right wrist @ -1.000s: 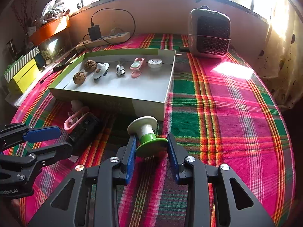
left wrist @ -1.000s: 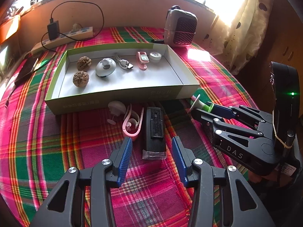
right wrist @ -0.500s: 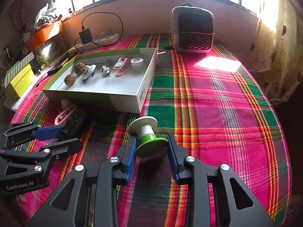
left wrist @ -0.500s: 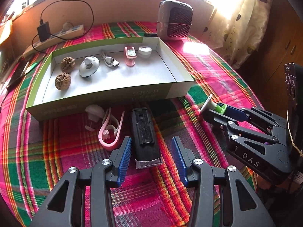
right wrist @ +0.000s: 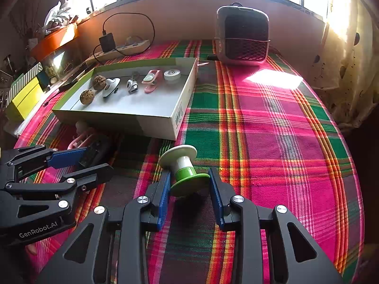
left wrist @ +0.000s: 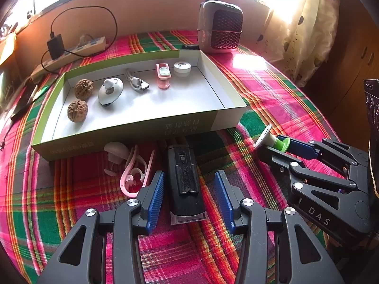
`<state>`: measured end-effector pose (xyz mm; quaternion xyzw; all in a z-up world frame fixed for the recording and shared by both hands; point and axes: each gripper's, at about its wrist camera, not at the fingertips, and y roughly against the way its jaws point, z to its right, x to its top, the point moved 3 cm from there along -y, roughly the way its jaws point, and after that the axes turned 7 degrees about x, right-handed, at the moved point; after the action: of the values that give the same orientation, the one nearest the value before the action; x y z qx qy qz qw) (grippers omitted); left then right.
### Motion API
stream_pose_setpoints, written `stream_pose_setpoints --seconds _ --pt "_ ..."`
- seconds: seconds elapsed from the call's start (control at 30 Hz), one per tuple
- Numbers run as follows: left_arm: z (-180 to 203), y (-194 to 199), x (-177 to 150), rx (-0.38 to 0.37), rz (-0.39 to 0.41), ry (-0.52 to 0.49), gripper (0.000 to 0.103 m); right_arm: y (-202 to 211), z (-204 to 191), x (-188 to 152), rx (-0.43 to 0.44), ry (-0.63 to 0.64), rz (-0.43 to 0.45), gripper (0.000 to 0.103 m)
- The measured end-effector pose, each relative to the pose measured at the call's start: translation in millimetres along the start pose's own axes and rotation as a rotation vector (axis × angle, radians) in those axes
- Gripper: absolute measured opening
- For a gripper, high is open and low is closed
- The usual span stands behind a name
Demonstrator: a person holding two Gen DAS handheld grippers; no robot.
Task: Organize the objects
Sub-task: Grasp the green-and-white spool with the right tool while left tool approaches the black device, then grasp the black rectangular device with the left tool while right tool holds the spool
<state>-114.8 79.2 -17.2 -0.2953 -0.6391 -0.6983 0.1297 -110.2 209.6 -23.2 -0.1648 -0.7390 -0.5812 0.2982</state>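
- Black rectangular device [left wrist: 184, 179] lay at lower centre on the table [left wrist: 272, 90], between the left gripper [left wrist: 189, 196]'s released fingers.
- Right gripper [right wrist: 189, 189] clasped the green-and-white spool [right wrist: 183, 168]; its round flange might slip.
- The pink earhook [left wrist: 135, 177] nearby risked snagging.

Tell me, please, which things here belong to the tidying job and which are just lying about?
Job: box; walnuts; black device between the left tongs; spool in the right tongs; pink clip.
Lying about: heater; power strip; curtain.
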Motion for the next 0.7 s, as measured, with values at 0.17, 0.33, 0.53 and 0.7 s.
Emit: stream_pose_setpoints --seconds 0.17,0.33,0.53,0.7 --pt "0.3 0.1 -1.1 0.006 0.014 0.001 0.042 -0.6 -0.1 -0.6 -0.007 0.002 -0.004 0.033" --pt "1.8 0.1 -2.2 0.016 0.026 -0.015 0.041 -1.2 -1.1 -0.8 -0.016 0.005 -0.007 0.033" --pt "1.4 0.3 -3.3 0.043 0.034 -0.026 0.033 -1.7 -2.5 -1.0 -0.022 0.01 -0.01 0.033" --pt "-0.4 0.3 -3.6 0.048 0.037 -0.024 0.029 -1.4 -2.5 -1.2 -0.021 0.009 -0.009 0.033"
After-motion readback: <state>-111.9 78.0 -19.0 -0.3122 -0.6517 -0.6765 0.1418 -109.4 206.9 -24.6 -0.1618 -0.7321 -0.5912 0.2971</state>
